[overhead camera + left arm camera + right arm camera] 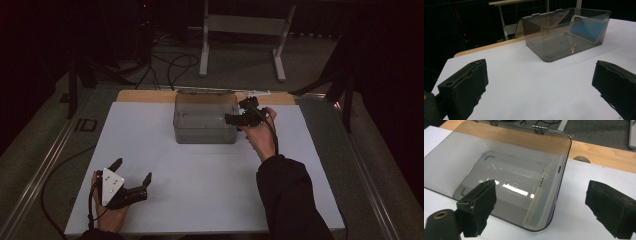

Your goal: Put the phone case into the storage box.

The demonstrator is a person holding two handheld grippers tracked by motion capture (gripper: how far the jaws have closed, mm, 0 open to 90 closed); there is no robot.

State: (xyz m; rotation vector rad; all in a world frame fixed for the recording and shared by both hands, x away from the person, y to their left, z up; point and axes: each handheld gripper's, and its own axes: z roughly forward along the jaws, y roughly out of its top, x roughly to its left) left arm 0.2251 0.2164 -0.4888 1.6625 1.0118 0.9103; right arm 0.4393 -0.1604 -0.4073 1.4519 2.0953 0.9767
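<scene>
A smoky see-through plastic box (205, 122) stands at the back middle of the white sheet, its hinged lid folded open behind it. Inside it, a phone in a blue-backed case (587, 28) stands on edge against the right-hand wall (546, 192). My right gripper (235, 111) hovers at the box's right rim, open, with nothing between its jaws (544, 207). My left gripper (132, 170) rests near the front left of the sheet, far from the box, open with nothing between its jaws (540, 87).
The white sheet (200, 175) covers most of a wooden table, whose bare strip (145, 96) shows along the back edge. Beyond the table lie cables on the floor (170, 65) and a white frame stand (242, 30). Metal rails run along both sides.
</scene>
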